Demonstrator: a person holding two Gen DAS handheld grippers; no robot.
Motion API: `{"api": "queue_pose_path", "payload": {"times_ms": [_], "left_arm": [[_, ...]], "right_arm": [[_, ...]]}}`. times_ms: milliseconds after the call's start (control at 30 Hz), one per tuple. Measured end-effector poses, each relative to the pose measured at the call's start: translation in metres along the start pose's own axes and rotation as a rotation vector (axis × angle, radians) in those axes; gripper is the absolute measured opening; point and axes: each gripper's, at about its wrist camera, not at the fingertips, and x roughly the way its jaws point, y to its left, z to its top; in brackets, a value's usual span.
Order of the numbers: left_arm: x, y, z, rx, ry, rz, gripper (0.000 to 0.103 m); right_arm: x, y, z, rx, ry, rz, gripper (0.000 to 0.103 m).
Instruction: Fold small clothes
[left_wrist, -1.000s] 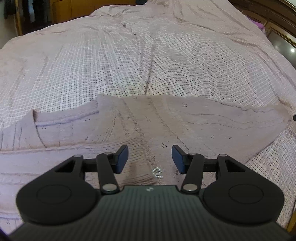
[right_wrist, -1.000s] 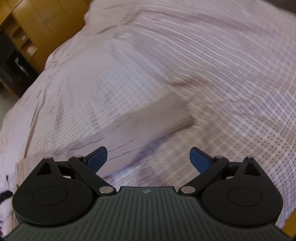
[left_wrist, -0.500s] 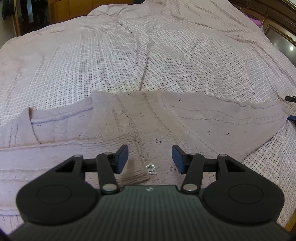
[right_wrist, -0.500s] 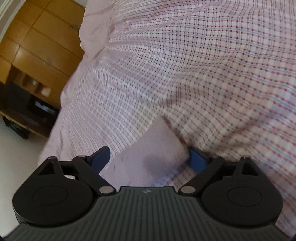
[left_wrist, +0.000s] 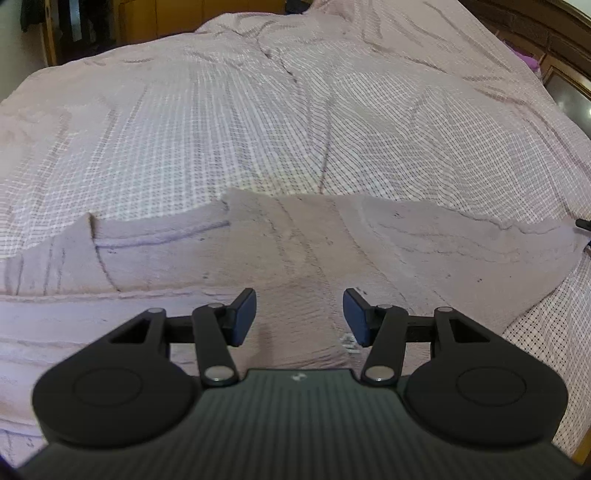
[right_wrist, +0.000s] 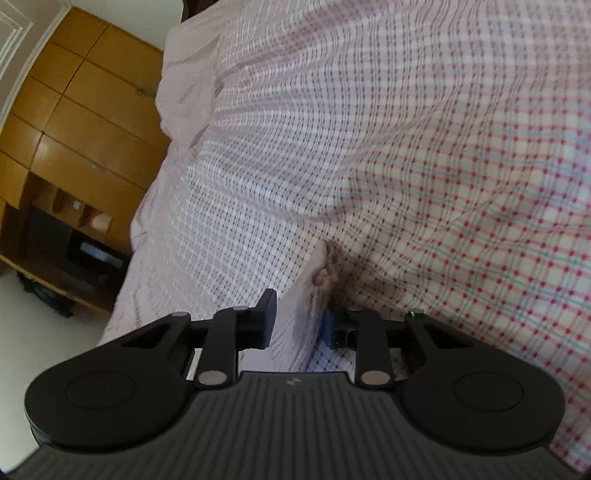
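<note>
A pale mauve knit sweater (left_wrist: 295, 243) lies spread flat on the checked bedsheet (left_wrist: 258, 129) in the left wrist view, its sleeve running left and its hem end to the right. My left gripper (left_wrist: 299, 317) hovers open just above the sweater's middle, holding nothing. A small white bead trim (left_wrist: 347, 341) sits by its right finger. In the right wrist view my right gripper (right_wrist: 297, 323) has its jaws closing around a raised corner of the sweater (right_wrist: 317, 280), with a gap still showing beside the left pad. The rest of the garment is hidden there.
The bedsheet (right_wrist: 443, 147) fills most of both views. A wooden wardrobe (right_wrist: 74, 110) and a dark shelf unit (right_wrist: 74, 251) stand beyond the bed's edge. A dark wooden bed frame (left_wrist: 554, 48) runs along the far right.
My right gripper came down onto the sweater's corner and narrowed its jaws around it, bunching the cloth up. My left gripper drifted left across the sweater and stayed open.
</note>
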Motion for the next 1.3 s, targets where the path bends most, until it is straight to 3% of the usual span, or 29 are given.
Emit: {"api": "queue_pose_path", "payload": {"times_ms": [33, 67, 133, 233, 333, 467, 633, 800, 1033, 1300], "left_arm": [[-0.002, 0.004, 0.0, -0.005, 0.0, 0.001, 0.054], [-0.004, 0.007, 0.0, -0.011, 0.002, 0.003, 0.054], [-0.008, 0.014, 0.002, -0.015, 0.016, 0.013, 0.054], [-0.021, 0.025, 0.004, -0.019, -0.002, 0.05, 0.054], [-0.035, 0.041, 0.006, -0.058, -0.017, 0.03, 0.054], [-0.054, 0.057, 0.007, -0.064, -0.034, 0.042, 0.054], [-0.074, 0.083, 0.004, -0.09, -0.06, 0.057, 0.054], [-0.085, 0.108, -0.002, -0.105, -0.075, 0.07, 0.067], [-0.098, 0.154, -0.013, -0.17, -0.078, 0.048, 0.067], [-0.099, 0.203, -0.03, -0.175, -0.049, 0.118, 0.067]], "right_arm": [[-0.002, 0.006, -0.001, -0.016, -0.008, -0.025, 0.024], [-0.004, 0.012, -0.003, -0.034, -0.016, -0.044, 0.011], [-0.013, 0.027, -0.005, -0.081, -0.022, -0.063, 0.009], [-0.017, 0.061, -0.011, -0.17, -0.035, -0.078, 0.008], [-0.018, 0.094, -0.019, -0.256, -0.016, -0.093, 0.008], [-0.019, 0.131, -0.032, -0.31, -0.014, -0.01, 0.008], [-0.017, 0.182, -0.053, -0.358, 0.006, 0.03, 0.008], [-0.008, 0.239, -0.087, -0.438, 0.046, 0.032, 0.008], [0.014, 0.303, -0.136, -0.524, 0.107, 0.028, 0.008], [0.014, 0.375, -0.199, -0.615, 0.142, 0.015, 0.008]]}}
